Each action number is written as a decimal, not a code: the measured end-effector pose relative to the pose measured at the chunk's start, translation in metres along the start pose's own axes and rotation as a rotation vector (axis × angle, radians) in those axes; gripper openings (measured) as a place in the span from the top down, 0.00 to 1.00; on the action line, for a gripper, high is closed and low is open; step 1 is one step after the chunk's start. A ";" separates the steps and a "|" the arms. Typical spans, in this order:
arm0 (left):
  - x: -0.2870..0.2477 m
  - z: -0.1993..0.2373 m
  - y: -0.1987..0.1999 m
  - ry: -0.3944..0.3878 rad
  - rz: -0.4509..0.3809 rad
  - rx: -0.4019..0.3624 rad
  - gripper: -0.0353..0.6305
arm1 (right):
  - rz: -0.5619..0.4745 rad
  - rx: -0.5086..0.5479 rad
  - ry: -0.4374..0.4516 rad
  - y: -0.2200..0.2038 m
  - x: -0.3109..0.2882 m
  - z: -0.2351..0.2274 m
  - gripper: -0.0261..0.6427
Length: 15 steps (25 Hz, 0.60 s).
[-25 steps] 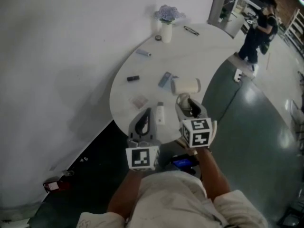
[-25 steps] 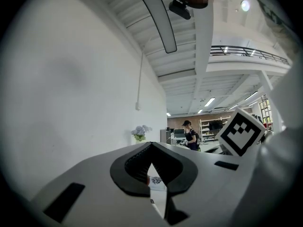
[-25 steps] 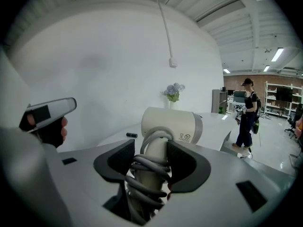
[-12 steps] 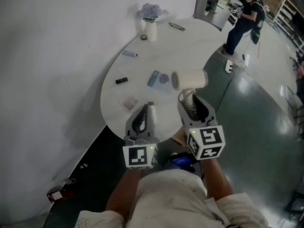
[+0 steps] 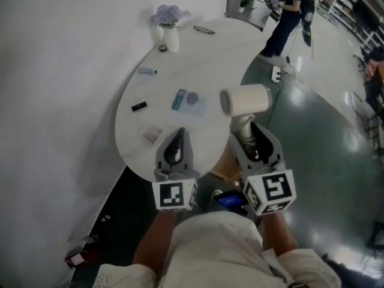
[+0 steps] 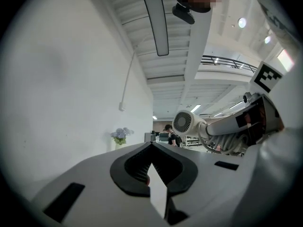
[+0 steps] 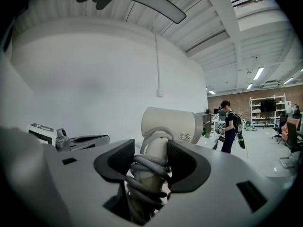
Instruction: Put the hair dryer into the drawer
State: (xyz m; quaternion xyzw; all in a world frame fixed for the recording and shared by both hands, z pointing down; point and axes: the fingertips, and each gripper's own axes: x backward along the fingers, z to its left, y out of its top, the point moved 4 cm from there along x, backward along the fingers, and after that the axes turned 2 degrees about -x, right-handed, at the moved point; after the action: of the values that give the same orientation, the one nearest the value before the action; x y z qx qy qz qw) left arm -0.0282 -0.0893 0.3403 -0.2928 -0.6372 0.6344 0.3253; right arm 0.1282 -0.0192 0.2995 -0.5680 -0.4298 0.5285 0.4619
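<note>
My right gripper (image 5: 254, 138) is shut on the handle of the cream hair dryer (image 5: 245, 100), whose grey cord is wound round the handle. The dryer is upright in the air at the right edge of the white round table (image 5: 198, 59). In the right gripper view the hair dryer (image 7: 170, 124) fills the gap between the pads of the right gripper (image 7: 154, 161). My left gripper (image 5: 179, 139) hovers over the table's near edge, shut and empty. From the left gripper (image 6: 151, 148) view, the hair dryer (image 6: 185, 122) shows its rear grille to the right. No drawer is in view.
On the table lie a vase of flowers (image 5: 168, 24), a black stick (image 5: 139, 106), a blue packet (image 5: 179, 99), a small pack (image 5: 151, 134) and a pen (image 5: 204, 30). A person (image 5: 289, 12) stands on the dark floor beyond the table. A wall runs along the left.
The right gripper has lifted the hair dryer off the table and carried it toward the table's right edge. The left gripper stays shut and has barely moved.
</note>
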 end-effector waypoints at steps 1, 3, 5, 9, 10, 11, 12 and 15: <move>-0.002 -0.002 0.000 -0.009 0.000 0.003 0.94 | 0.010 0.003 -0.007 -0.001 0.004 -0.004 0.62; -0.005 -0.007 -0.002 -0.025 0.000 0.007 0.94 | 0.037 0.011 -0.018 -0.006 0.012 -0.011 0.62; -0.007 -0.011 -0.003 -0.036 0.003 0.010 0.94 | 0.066 0.014 -0.022 -0.011 0.019 -0.019 0.62; -0.012 -0.017 -0.006 -0.055 0.011 0.013 0.94 | 0.127 0.025 -0.033 -0.024 0.027 -0.031 0.62; -0.013 -0.018 -0.007 -0.058 0.014 0.015 0.94 | 0.142 0.029 -0.033 -0.028 0.028 -0.033 0.62; -0.013 -0.019 -0.008 -0.061 0.018 0.018 0.94 | 0.159 0.034 -0.030 -0.032 0.029 -0.034 0.62; -0.014 -0.021 -0.009 -0.064 0.020 0.020 0.94 | 0.178 0.038 -0.026 -0.037 0.030 -0.035 0.62; -0.014 -0.025 -0.010 -0.072 0.018 0.019 0.94 | 0.231 0.042 -0.009 -0.052 0.032 -0.037 0.62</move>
State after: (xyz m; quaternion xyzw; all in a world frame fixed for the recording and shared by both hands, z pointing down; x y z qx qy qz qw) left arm 0.0009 -0.0851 0.3489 -0.2722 -0.6397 0.6536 0.2992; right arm 0.1675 0.0202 0.3443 -0.6018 -0.3523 0.5895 0.4076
